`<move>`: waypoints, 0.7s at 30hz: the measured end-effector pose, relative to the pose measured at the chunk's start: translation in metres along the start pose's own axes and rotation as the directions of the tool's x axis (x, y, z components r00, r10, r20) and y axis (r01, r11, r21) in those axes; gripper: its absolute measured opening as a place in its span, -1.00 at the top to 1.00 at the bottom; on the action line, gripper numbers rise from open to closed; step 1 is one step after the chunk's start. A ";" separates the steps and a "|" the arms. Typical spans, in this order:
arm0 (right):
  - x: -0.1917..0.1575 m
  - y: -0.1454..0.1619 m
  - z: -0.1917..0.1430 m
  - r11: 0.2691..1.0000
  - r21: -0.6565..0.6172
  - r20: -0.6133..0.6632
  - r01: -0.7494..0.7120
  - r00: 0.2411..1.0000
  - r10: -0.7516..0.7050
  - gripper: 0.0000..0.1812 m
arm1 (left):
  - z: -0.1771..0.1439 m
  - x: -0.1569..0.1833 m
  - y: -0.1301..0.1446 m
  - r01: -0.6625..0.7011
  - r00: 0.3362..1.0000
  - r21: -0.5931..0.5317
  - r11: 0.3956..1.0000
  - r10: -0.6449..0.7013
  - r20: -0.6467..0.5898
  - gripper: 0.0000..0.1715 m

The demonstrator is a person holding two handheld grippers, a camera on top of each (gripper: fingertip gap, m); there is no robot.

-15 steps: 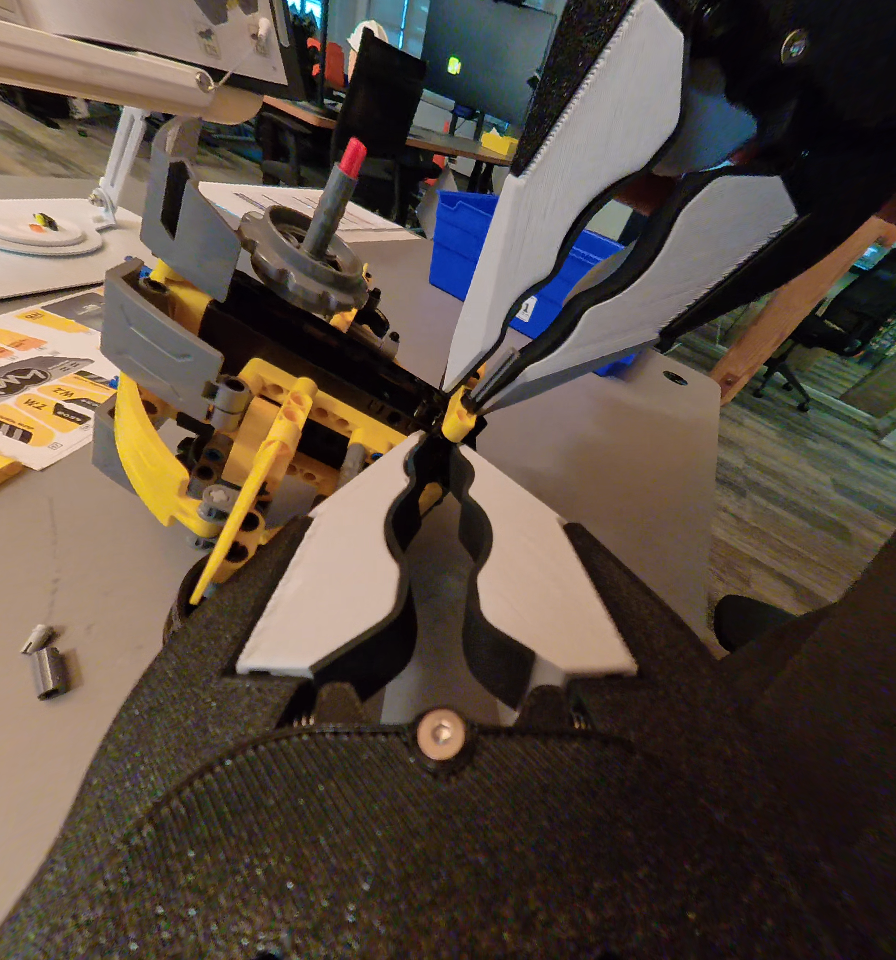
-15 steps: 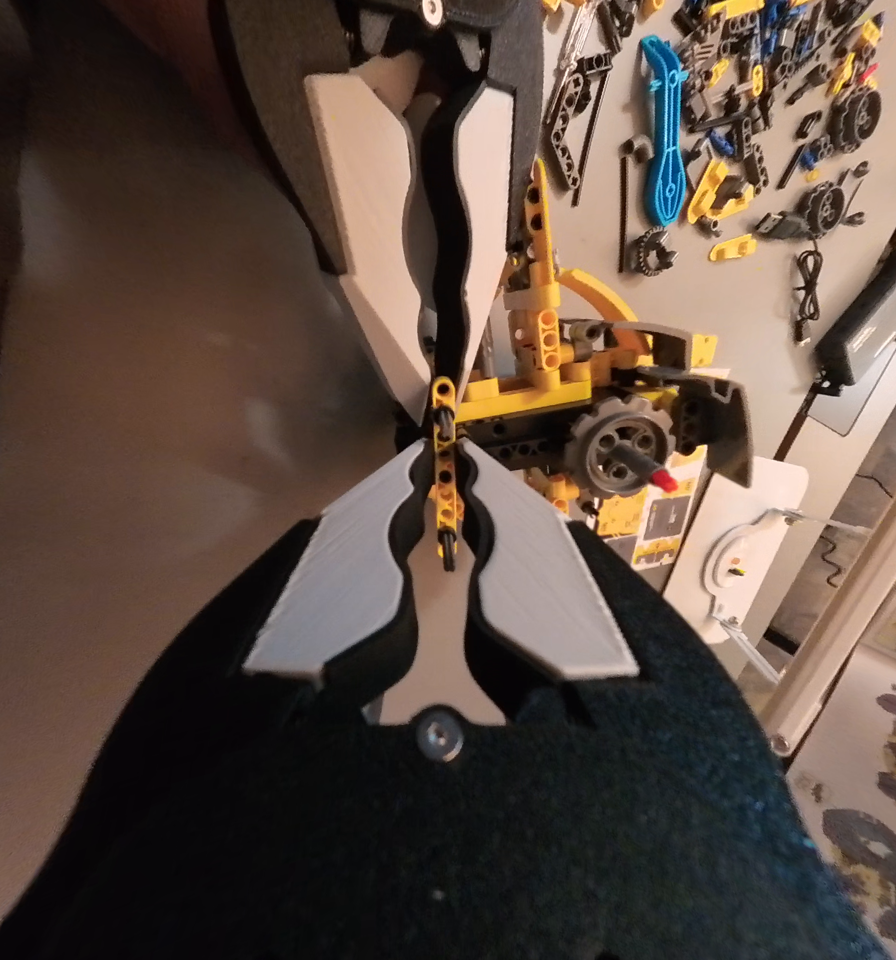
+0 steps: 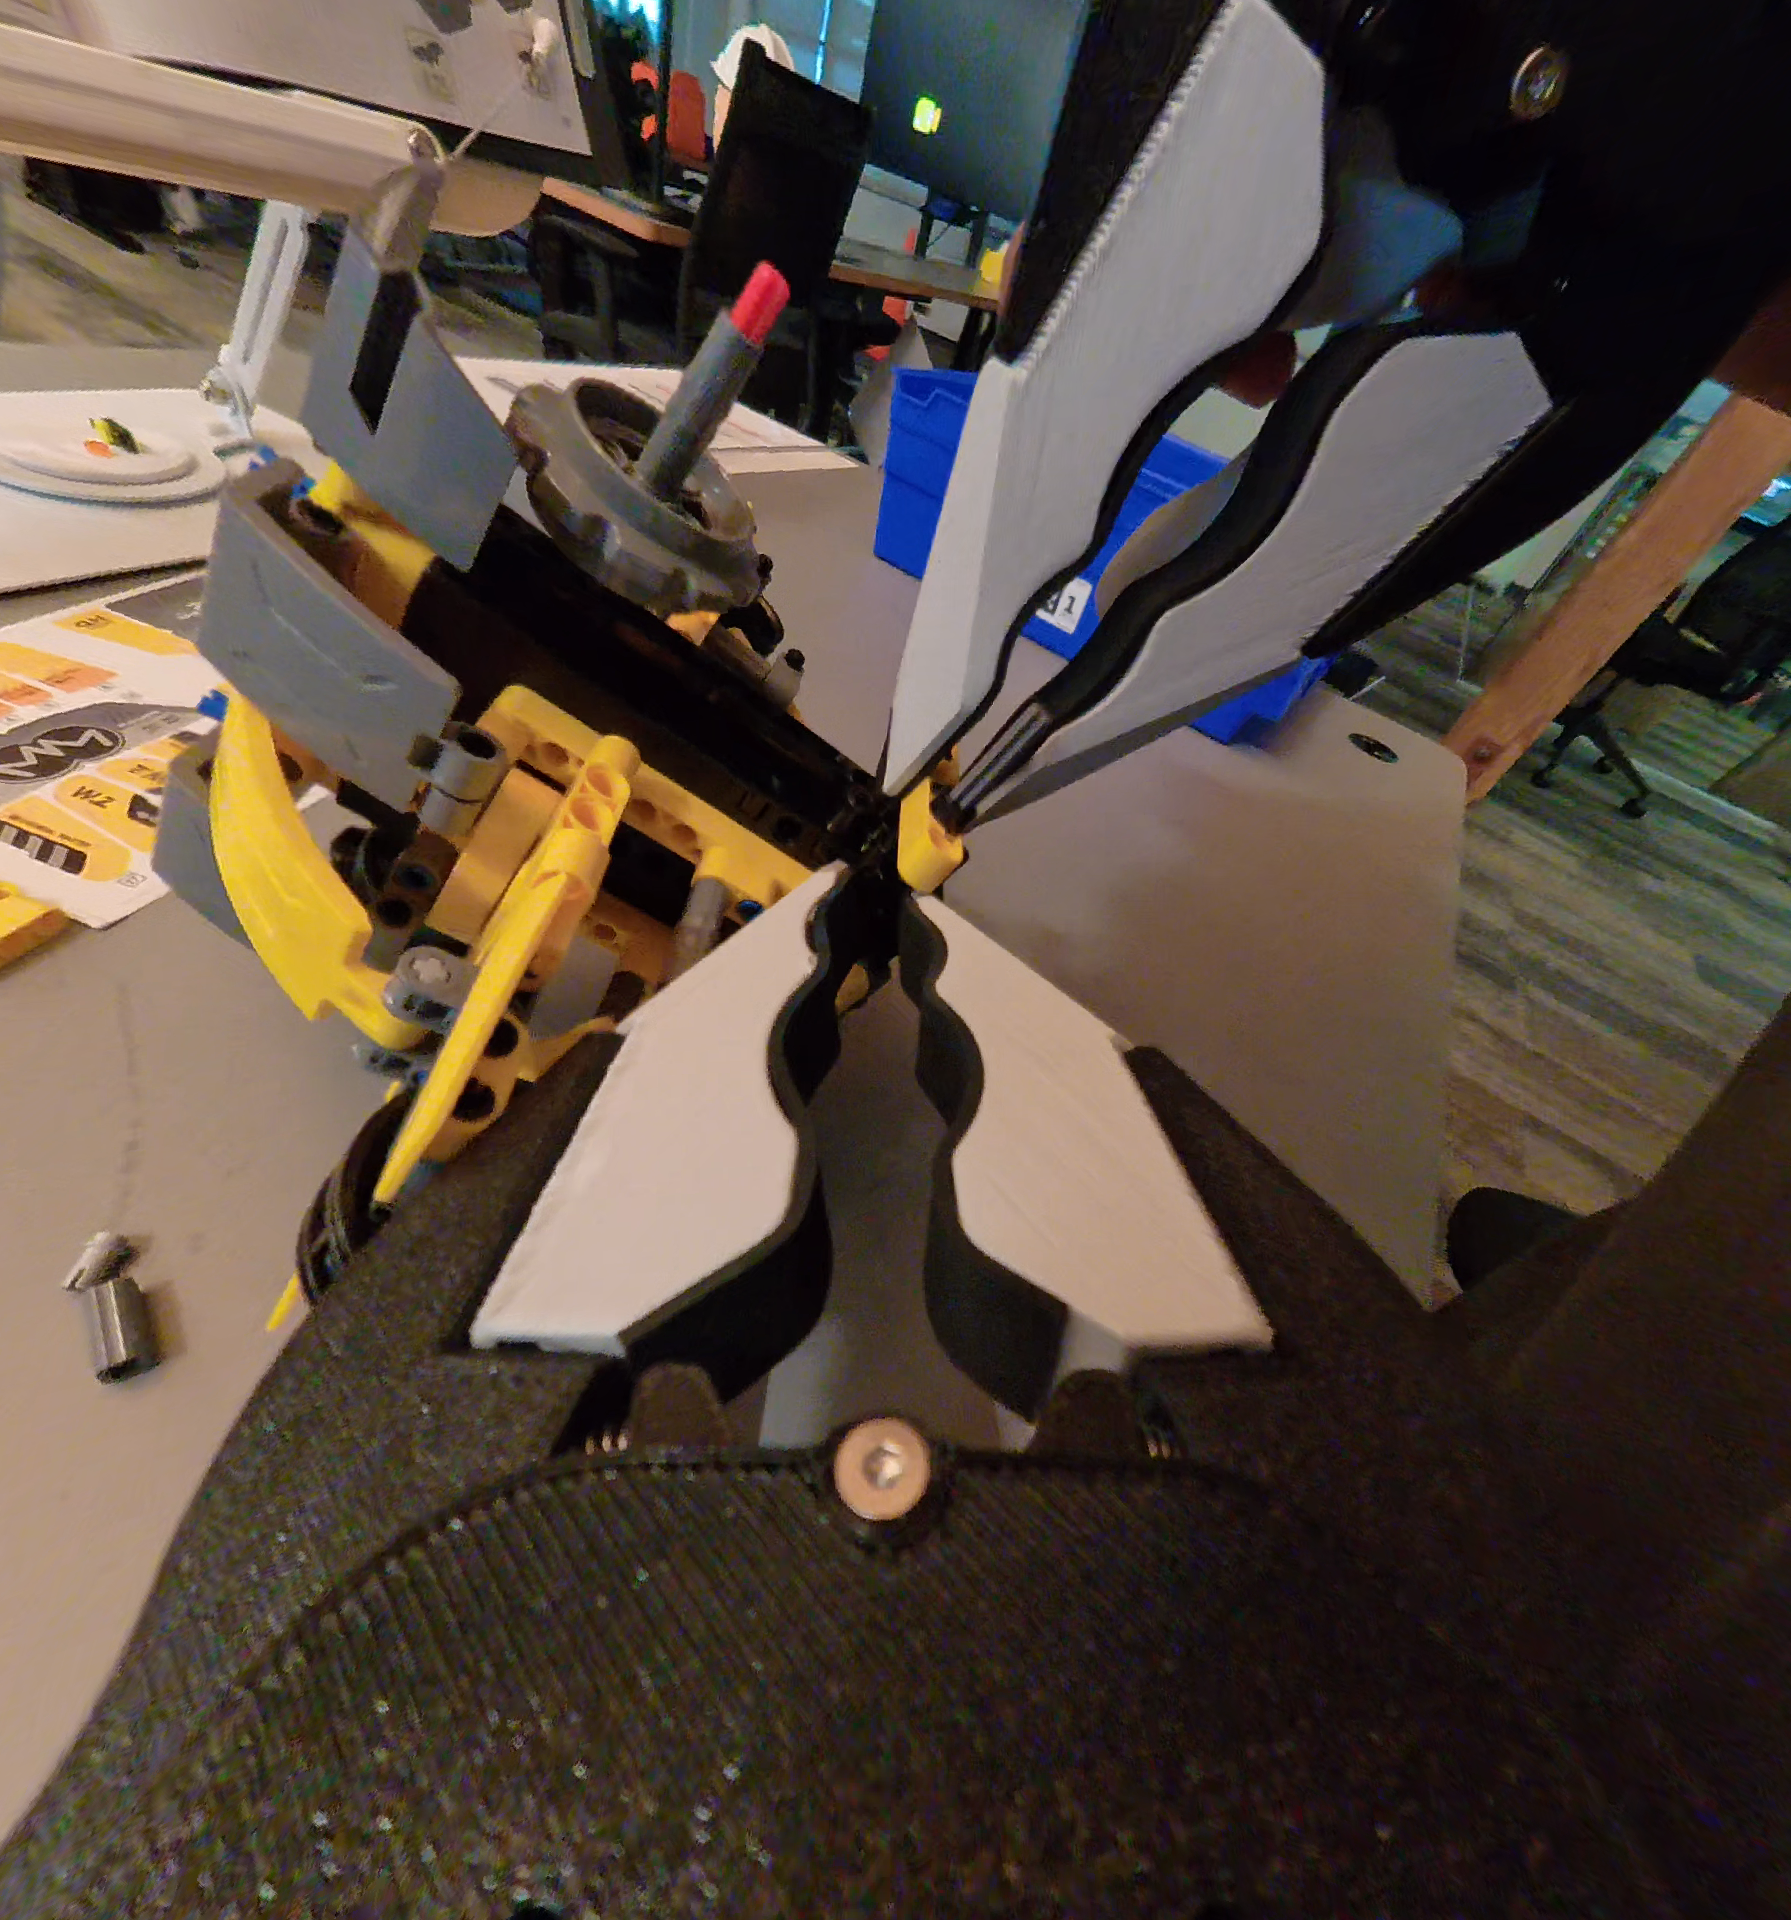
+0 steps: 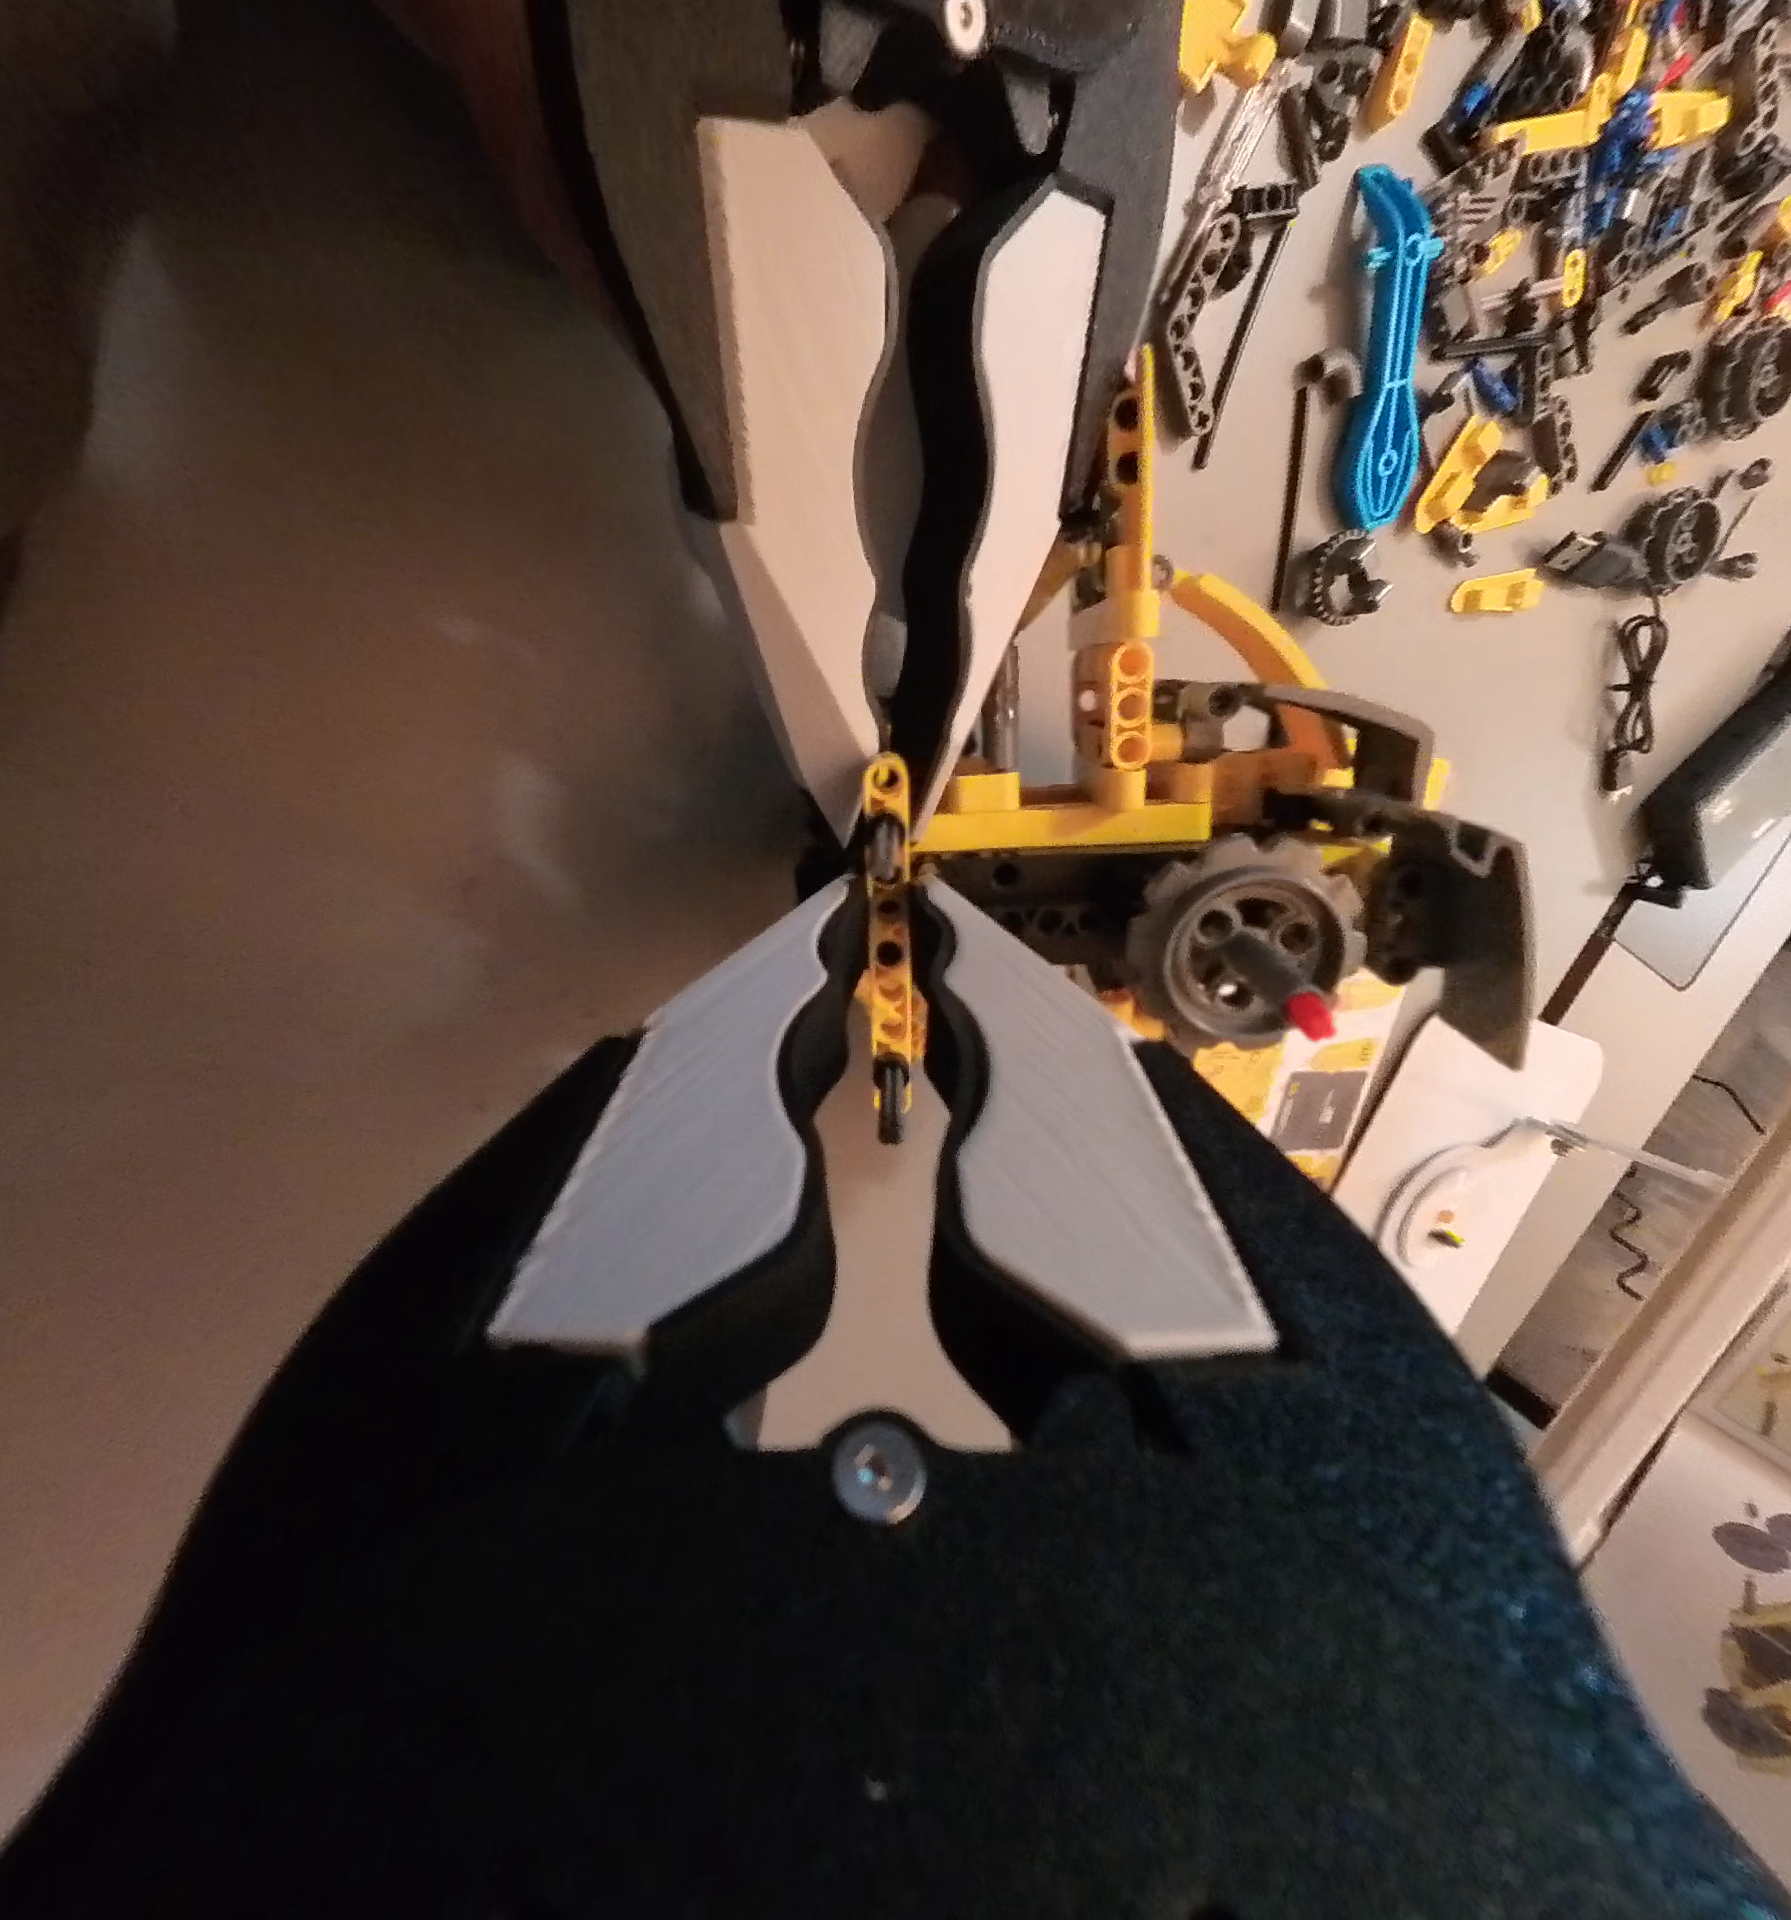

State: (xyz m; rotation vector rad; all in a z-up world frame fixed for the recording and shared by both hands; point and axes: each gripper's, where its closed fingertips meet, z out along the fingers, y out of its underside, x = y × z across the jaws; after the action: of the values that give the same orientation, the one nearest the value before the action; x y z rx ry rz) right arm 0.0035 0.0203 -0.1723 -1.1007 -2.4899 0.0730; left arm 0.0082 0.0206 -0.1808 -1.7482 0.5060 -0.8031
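Observation:
A yellow, black and grey brick vehicle model (image 3: 517,790) lies tilted on the grey table, with a grey toothed wheel (image 3: 631,520) and a red-tipped axle (image 3: 756,307) pointing up. My left gripper (image 3: 870,883) is shut on the model's near black end. My right gripper (image 3: 932,800) comes in from the upper right, tip to tip with the left. In the right wrist view my right gripper (image 4: 886,883) is shut on a thin yellow holed beam (image 4: 886,966) with black pins, held against the model (image 4: 1078,821) right at the left gripper's tips (image 4: 886,769).
A blue bin (image 3: 922,488) stands behind the grippers. A sticker sheet (image 3: 29,748) and two small grey pieces (image 3: 117,1309) lie to the left. Several loose parts (image 4: 1597,260) and a blue tool (image 4: 1384,343) are spread beyond the model. The table edge (image 3: 1431,1039) is close on the right. The tips of both grippers are at nearly the same place.
Almost nothing. Both grippers keep their holds; the model and beam have shifted only slightly.

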 end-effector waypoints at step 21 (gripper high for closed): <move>0.008 0.009 -0.017 0.930 0.125 -0.101 -0.345 0.928 0.358 0.69 | -0.002 0.003 -0.001 -0.007 0.999 0.018 1.000 0.008 -0.032 0.94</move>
State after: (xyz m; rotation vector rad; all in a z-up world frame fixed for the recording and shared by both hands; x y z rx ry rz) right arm 0.0122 0.0302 -0.1561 -1.4481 -2.1301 0.2304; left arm 0.0090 0.0176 -0.1783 -1.7188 0.5249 -0.8286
